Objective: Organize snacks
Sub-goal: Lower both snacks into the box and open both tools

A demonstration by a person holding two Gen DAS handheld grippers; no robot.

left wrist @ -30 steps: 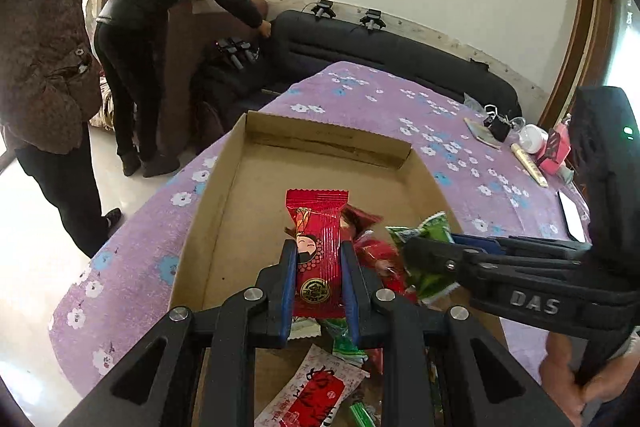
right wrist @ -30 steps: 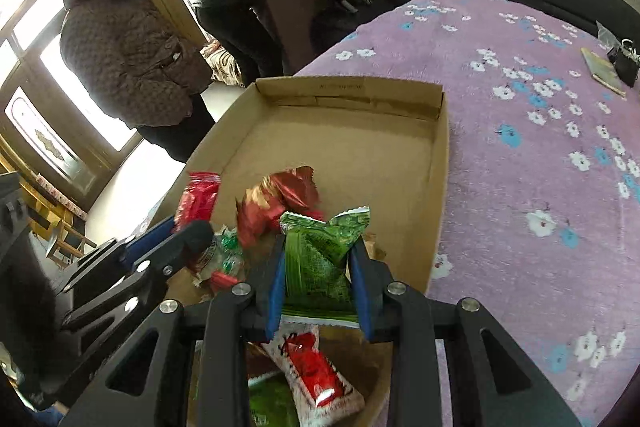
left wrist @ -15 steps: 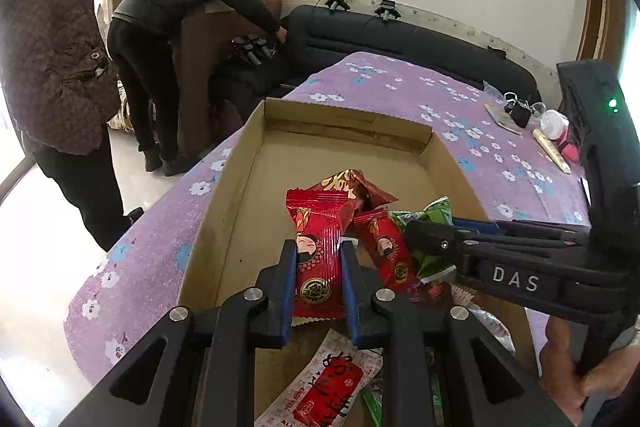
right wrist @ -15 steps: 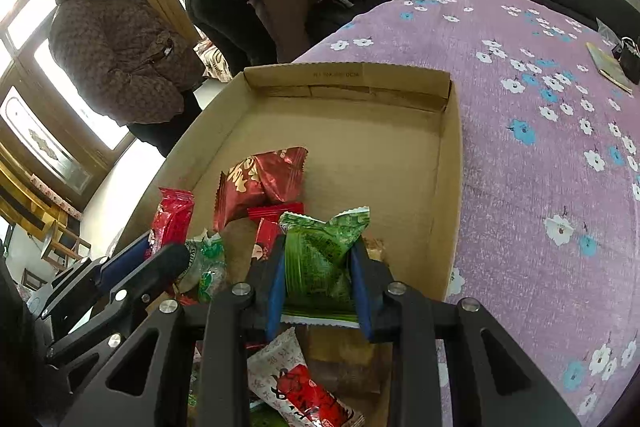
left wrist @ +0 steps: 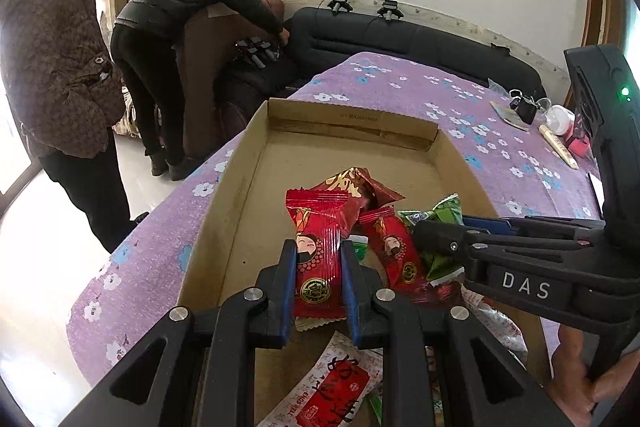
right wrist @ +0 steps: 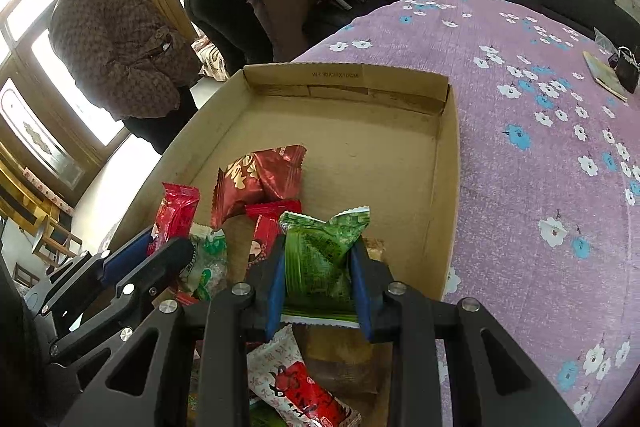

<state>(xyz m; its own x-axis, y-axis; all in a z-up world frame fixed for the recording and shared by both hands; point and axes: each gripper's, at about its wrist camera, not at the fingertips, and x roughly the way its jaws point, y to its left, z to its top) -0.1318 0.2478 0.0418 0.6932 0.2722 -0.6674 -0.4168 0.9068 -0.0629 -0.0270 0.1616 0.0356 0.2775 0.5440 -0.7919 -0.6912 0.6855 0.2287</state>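
My left gripper point(left wrist: 318, 253) is shut on a red snack packet point(left wrist: 318, 227) with a cartoon face, held above the near end of a shallow cardboard box point(left wrist: 352, 125). My right gripper point(right wrist: 318, 257) is shut on a green snack packet point(right wrist: 324, 251) over the same box point(right wrist: 450, 187). In the box lie a dark red foil packet point(right wrist: 260, 179), a second red face packet point(left wrist: 396, 247) and a white-and-red packet point(right wrist: 300, 383). The right gripper point(left wrist: 436, 237) shows at the right of the left wrist view; the left gripper point(right wrist: 160, 247) shows at the left of the right wrist view.
The box sits on a purple flowered tablecloth point(right wrist: 540, 107). Small items, among them a white jar point(left wrist: 560, 115), lie at the table's far right. Two people point(left wrist: 56, 67) stand left of the table, one bent over a dark sofa point(left wrist: 400, 35).
Both grippers kept their packets. The views tilted so the box and its loose packets show lower and nearer; the dark red foil packet now lies clear of the held red one.
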